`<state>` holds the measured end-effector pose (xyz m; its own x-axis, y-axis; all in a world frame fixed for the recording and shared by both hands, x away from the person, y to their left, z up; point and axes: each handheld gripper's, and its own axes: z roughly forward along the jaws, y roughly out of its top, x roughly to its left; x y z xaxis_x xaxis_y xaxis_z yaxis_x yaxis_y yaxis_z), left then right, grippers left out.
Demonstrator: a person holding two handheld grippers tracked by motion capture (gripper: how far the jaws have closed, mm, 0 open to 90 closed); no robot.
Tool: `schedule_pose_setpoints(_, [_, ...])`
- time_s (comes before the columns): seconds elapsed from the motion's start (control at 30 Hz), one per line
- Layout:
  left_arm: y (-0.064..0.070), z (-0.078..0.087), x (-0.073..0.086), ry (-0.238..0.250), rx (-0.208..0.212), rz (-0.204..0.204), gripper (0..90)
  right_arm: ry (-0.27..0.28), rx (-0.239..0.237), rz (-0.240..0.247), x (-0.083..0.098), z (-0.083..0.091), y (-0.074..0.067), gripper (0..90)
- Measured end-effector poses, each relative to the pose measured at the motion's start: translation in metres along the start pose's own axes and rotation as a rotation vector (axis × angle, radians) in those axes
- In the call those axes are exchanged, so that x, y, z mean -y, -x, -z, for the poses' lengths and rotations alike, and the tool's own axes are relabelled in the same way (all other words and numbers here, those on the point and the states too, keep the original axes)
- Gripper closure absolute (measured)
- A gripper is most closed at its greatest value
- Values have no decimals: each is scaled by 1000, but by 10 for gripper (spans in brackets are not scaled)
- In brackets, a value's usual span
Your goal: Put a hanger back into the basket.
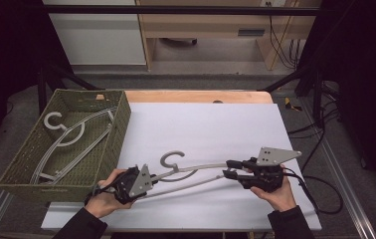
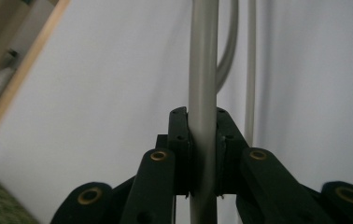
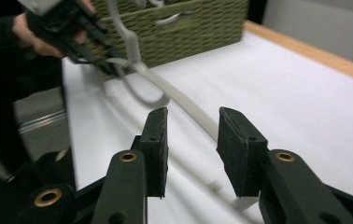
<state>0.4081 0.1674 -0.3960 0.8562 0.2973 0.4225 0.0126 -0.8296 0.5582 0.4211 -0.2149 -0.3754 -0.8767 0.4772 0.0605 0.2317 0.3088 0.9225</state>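
A grey plastic clothes hanger lies on the white mat, hook pointing away from me. My left gripper is shut on its left arm; in the left gripper view the pads clamp the grey bar from both sides. My right gripper is at the hanger's right end, open. In the right gripper view its jaws stand apart, and the hanger's arm runs between them without touching either pad. The left gripper shows there at the far end of the hanger.
A green woven basket stands at the left of the table with grey hangers lying inside. It also appears in the right gripper view. The wooden table edge runs along the back of the mat. Cables trail off at the right.
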Motion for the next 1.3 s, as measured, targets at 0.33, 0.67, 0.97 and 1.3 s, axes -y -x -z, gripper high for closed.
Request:
schedule_pose_setpoints(0.33, [-9, 22, -6, 41, -91, 169, 818, -13, 139, -74, 18, 5, 5, 378])
schedule_pose_setpoints(0.67, [-37, 82, -25, 140, -216, 302, 817, 35, 288, -147, 25, 21, 9, 121])
schedule_pose_setpoints(0.97, [-70, 125, -16, 170, -291, 377, 817, 21, 382, -198, 38, 27, 17, 39])
schedule_pose_setpoints(1.3, [-109, 158, 29, 167, -403, 477, 817, 10, 415, -220, 44, 30, 20, 28])
